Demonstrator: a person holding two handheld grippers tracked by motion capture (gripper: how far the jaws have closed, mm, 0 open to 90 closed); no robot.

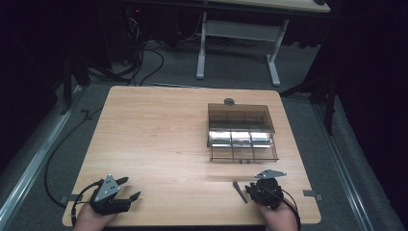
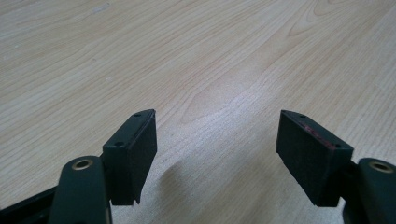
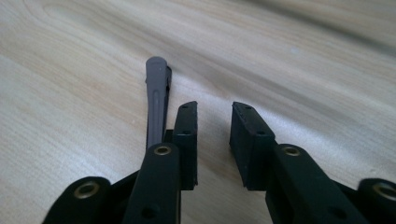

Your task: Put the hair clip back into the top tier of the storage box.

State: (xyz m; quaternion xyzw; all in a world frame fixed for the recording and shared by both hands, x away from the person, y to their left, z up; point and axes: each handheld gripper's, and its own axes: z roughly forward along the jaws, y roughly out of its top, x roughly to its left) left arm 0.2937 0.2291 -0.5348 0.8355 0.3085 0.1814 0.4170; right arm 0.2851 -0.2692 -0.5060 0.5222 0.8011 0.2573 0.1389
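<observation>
My right hand-held gripper [image 3: 212, 109] stood with jaws apart and empty, the grey stick [image 3: 156, 100] lying on the surface [image 1: 159, 139] just outside its left pad, at ten o'clock. My left hand-held gripper [image 2: 217, 142] rested open. Next, I judged, came withdrawal.

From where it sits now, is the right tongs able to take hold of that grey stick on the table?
Probably yes. The right tongs stand open with nothing between the jaws, and the grey stick lies on the bare table just outside one jaw. A small sideways shift should bracket it.
</observation>
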